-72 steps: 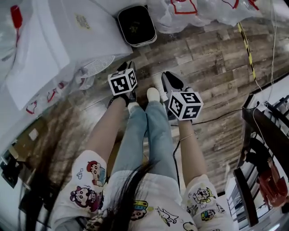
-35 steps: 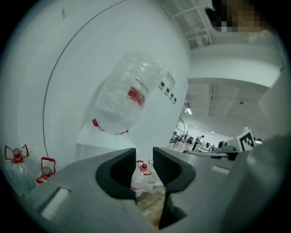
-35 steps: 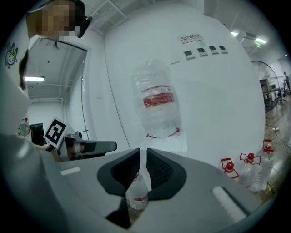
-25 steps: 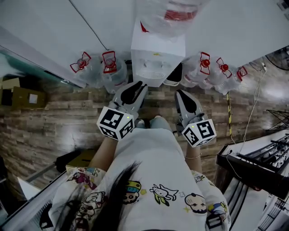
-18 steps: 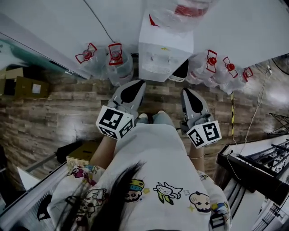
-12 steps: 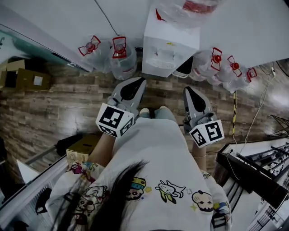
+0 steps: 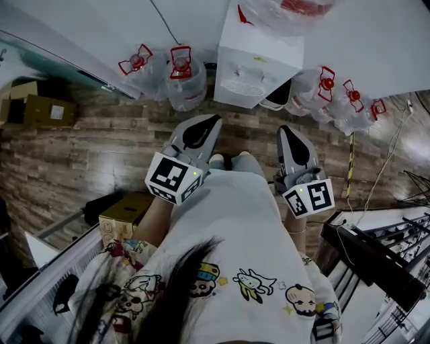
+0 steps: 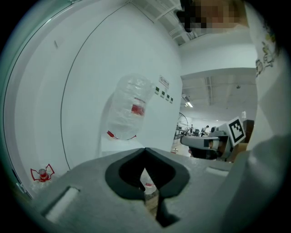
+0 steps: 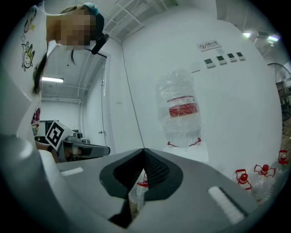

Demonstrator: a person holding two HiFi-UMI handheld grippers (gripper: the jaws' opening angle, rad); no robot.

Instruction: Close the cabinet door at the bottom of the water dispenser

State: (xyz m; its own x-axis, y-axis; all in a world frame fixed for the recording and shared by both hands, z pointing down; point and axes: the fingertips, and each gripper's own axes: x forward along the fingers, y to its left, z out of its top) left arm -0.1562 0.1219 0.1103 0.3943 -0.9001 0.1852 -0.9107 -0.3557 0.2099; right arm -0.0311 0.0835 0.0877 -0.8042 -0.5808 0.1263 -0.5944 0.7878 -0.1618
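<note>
A white water dispenser [image 7: 259,57] stands against the wall with a clear bottle [image 7: 289,8] upside down on top. Its bottom cabinet door is hidden in every view. My left gripper [image 7: 215,119] and right gripper [image 7: 285,127] are held side by side, a short way in front of the dispenser, both shut with nothing in them. In the left gripper view the jaws [image 8: 145,149] meet below the bottle [image 8: 129,111]. The right gripper view shows the same, tips [image 9: 143,150] touching under the bottle [image 9: 179,111].
Spare water bottles with red caps stand on the wooden floor left [image 7: 185,77] and right [image 7: 329,94] of the dispenser. A black bin [image 7: 277,95] sits beside it. A cardboard box [image 7: 124,211] lies at my left, and a black rack [image 7: 376,255] at my right.
The head view has risen from the floor at my feet to the dispenser, which has since slid up and right in the picture. Both grippers stay side by side before it.
</note>
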